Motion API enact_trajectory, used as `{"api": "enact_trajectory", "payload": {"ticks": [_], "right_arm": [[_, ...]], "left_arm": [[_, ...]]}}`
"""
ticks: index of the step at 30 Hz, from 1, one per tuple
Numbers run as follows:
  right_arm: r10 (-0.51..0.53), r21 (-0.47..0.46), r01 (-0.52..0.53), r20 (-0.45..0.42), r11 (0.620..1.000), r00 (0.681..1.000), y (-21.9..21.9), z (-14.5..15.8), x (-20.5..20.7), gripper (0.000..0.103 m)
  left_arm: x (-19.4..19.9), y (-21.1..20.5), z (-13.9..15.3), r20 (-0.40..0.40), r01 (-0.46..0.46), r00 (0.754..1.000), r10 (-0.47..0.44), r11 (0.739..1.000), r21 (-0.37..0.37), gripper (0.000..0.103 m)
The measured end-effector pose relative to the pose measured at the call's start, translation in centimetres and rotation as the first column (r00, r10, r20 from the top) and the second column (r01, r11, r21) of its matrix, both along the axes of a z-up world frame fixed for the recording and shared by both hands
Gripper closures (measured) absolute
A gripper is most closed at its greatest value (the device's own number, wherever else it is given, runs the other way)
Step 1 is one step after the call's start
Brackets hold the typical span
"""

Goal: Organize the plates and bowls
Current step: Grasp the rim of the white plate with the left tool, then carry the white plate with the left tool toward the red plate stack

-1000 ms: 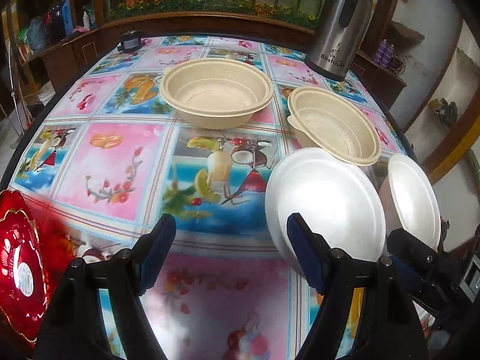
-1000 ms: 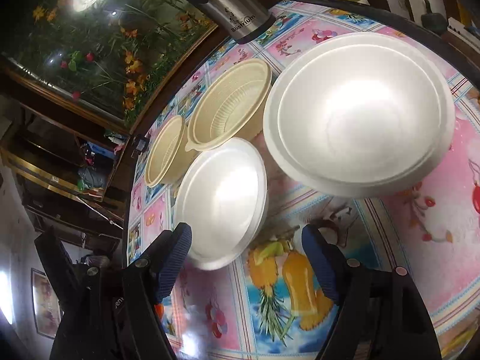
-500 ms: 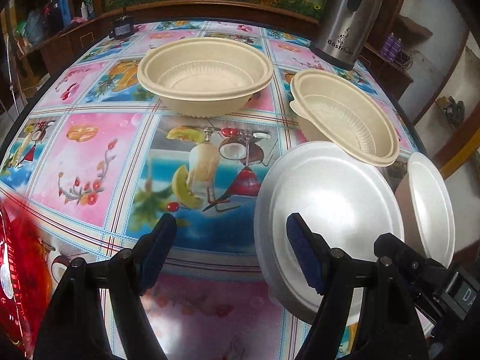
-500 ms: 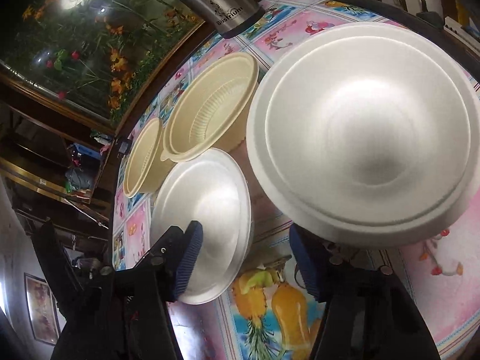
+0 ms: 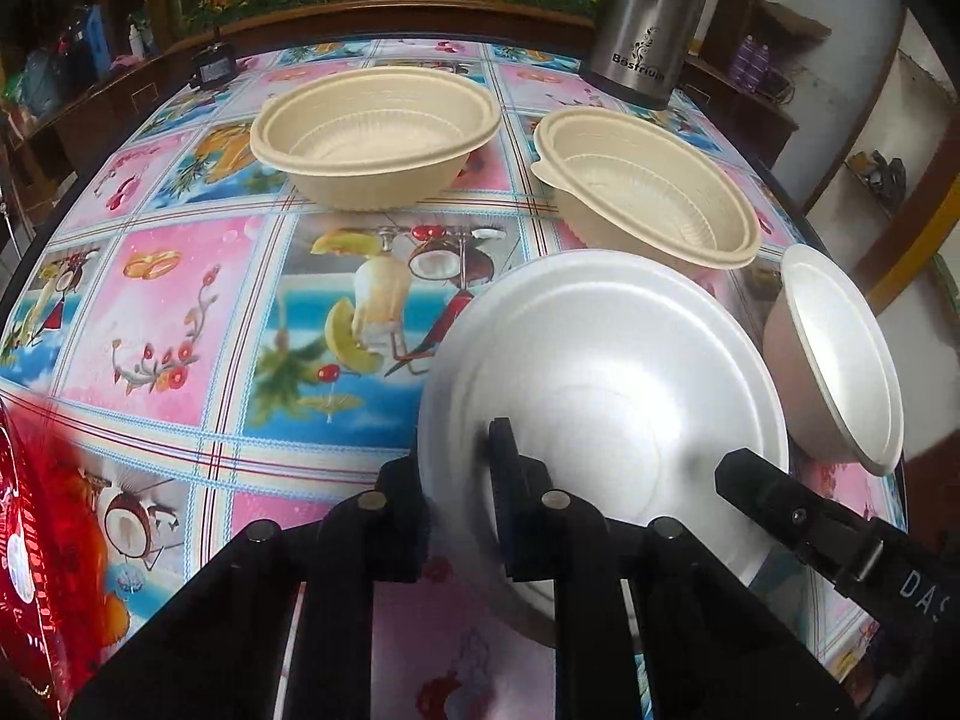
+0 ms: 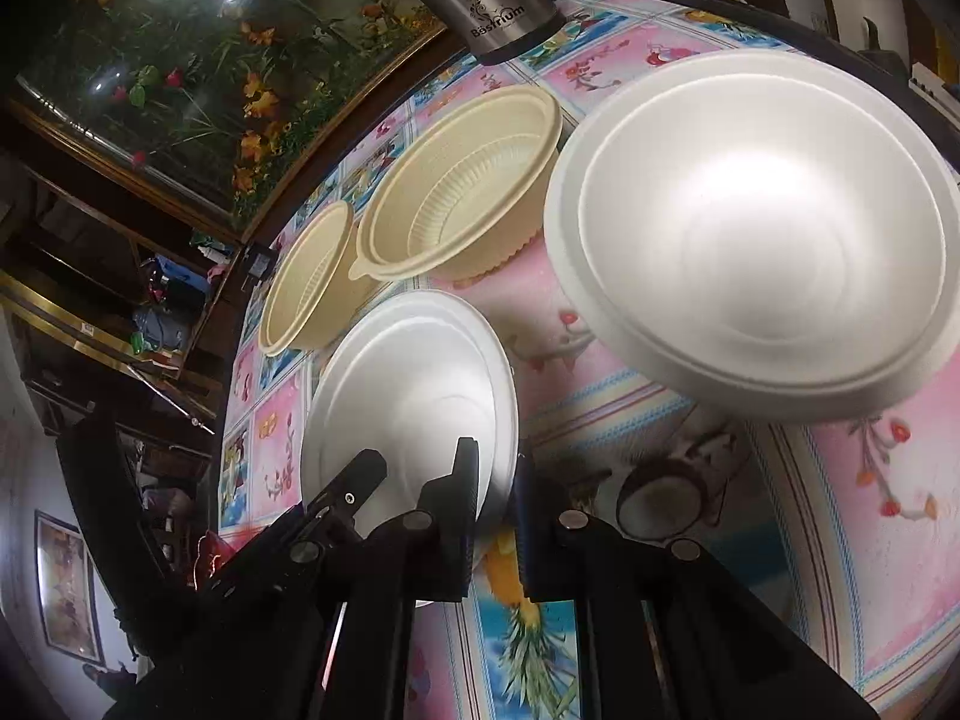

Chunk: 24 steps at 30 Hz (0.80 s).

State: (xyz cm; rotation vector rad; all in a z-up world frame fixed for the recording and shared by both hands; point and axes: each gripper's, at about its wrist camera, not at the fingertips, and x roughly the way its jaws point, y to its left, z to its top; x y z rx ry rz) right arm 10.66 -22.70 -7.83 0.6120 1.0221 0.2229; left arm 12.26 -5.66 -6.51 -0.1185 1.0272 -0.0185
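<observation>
1. Left wrist view: the left gripper point(image 5: 459, 483) pinches the near rim of the white plate point(image 5: 606, 384) at lower centre. Two beige bowls point(image 5: 372, 132) sit unstacked above; the kettle point(image 5: 645, 18) stands beyond them.
2. Right wrist view: the right gripper point(image 6: 495, 489) pinches the same plate's rim point(image 6: 414, 390). The white bowl point(image 6: 762, 240) at right sits apart on the surface point(image 6: 840, 510); judged, sorting is barely begun.

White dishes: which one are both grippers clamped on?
The flatter white plate, pinched at its near rim by both grippers; the deeper white bowl beside it sits untouched.

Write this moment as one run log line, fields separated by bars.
left tongs: shut on white plate rim | right tongs: shut on same plate, opposite rim | white bowl: untouched | beige bowls: untouched
</observation>
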Motion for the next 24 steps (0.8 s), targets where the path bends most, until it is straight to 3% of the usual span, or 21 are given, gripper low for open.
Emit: {"api": "enact_trajectory", "payload": {"ticks": [6, 24], "right_arm": [[0.007, 0.041, -0.007, 0.001, 0.999, 1.000, -0.1, 0.6, -0.9, 0.092], [0.067, 0.064, -0.069, 0.038, 0.996, 0.997, 1.6, 1.3, -4.7, 0.093]], "left_arm": [[-0.5, 1.4, 0.7, -0.027, -0.001, 1.000, -0.001, 0.996, -0.090, 0.091], [-5.7, 3.7, 1.8, 0.013, -0.027, 1.000, 0.028, 0.996, -0.080, 0.090]]}}
